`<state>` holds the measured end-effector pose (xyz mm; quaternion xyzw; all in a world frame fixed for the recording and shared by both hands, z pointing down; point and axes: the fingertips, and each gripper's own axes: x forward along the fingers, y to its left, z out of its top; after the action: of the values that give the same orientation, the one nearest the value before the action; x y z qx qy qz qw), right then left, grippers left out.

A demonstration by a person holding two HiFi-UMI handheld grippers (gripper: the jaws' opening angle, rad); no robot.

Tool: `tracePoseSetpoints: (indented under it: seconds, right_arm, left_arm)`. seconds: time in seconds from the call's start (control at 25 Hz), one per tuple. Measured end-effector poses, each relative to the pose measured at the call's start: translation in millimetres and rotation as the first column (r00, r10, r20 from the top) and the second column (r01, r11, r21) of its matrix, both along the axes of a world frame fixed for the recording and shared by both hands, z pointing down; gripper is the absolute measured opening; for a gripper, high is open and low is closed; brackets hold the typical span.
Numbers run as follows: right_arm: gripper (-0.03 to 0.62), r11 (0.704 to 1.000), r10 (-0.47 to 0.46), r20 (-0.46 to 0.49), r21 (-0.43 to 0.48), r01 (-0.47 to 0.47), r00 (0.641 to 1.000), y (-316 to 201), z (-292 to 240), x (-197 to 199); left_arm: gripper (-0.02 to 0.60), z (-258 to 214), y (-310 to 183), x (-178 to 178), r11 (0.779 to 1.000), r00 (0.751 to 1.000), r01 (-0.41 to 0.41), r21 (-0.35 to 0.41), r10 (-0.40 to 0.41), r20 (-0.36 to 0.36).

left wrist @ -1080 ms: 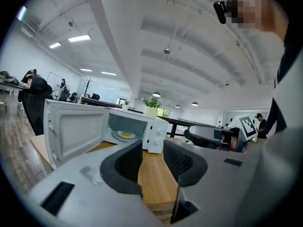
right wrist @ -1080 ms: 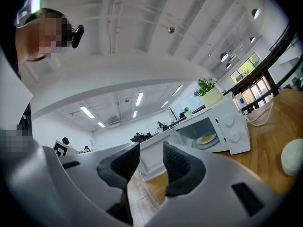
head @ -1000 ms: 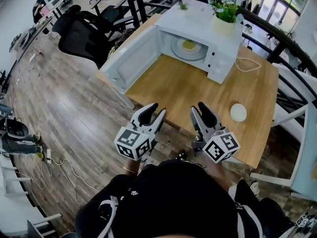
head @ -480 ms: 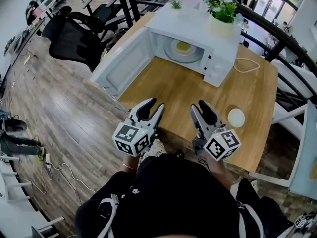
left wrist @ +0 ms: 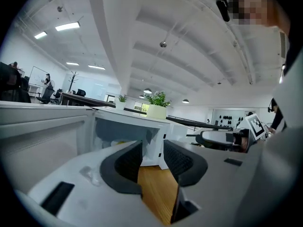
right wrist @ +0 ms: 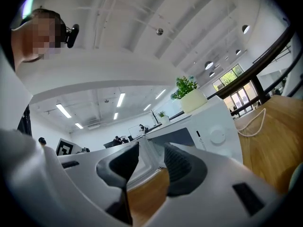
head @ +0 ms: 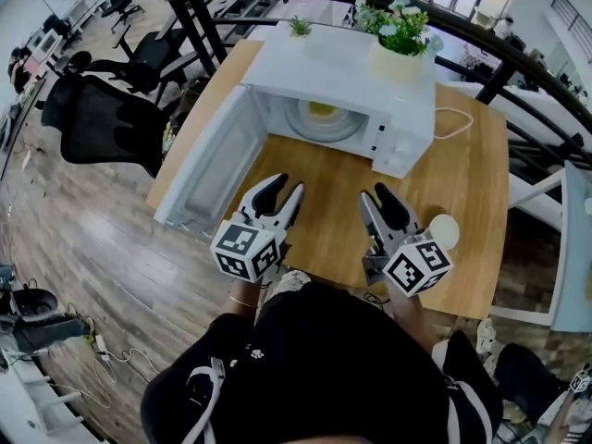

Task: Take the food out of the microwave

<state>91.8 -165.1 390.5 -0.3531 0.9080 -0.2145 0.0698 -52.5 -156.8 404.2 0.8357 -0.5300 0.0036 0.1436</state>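
A white microwave [head: 398, 86] stands on the wooden table [head: 462, 178] with its door [head: 208, 160] swung open to the left. Inside it a pale plate [head: 319, 118] carries yellow food [head: 321, 109]. My left gripper [head: 289, 191] hovers over the table's near edge in front of the opening, jaws apart with nothing between them. My right gripper [head: 377, 197] hangs beside it, also open and empty. The left gripper view shows the microwave cavity [left wrist: 120, 138] ahead past its jaws. The right gripper view shows the microwave's control panel [right wrist: 213, 136].
A potted plant [head: 398, 40] sits on top of the microwave, a smaller one [head: 299, 28] behind it. A white round object [head: 445, 230] lies on the table by my right gripper. A cable [head: 455, 123] trails from the microwave. Black office chairs [head: 102, 118] stand left; a dark railing [head: 481, 44] runs behind.
Both grippers have moved forward over the table toward the open microwave, which now appears nearer. Their jaws look unchanged.
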Motion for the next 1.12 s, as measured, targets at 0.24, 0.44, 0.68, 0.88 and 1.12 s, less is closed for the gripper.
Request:
tracePoseSetpoints:
  seconds: [0.24,0.44,0.68,0.88,1.12]
  right_arm:
    - [0.155,0.997,0.073,-0.024,-0.03,-0.074,0.997,-41,6,-26]
    - [0.16,0.99,0.129,-0.055,-0.053,-0.132,0.99,-73,15,-45]
    - [0.167,0.977,0.196,-0.092,-0.07,-0.202,0.976,-114,30,-62]
    - [0.17,0.96,0.249,-0.114,-0.103,-0.26,0.962,-137,43,-71]
    - [0.179,0.936,0.294,-0.147,-0.157,-0.316,0.944,-161,69,-75]
  left_arm:
    - [0.134,2,-56,-26,0.998,0.998,-0.065,-0.006,0.065,0.023]
    - [0.153,15,-101,-35,0.992,0.99,-0.116,-0.044,0.119,0.078]
    - [0.171,42,-148,-35,0.983,0.983,-0.161,-0.092,0.168,0.071]
    - [0.216,59,-183,-35,0.979,0.983,-0.166,-0.117,0.173,0.053]
    - [0.235,88,-212,-32,0.965,0.981,-0.18,-0.19,0.191,0.044]
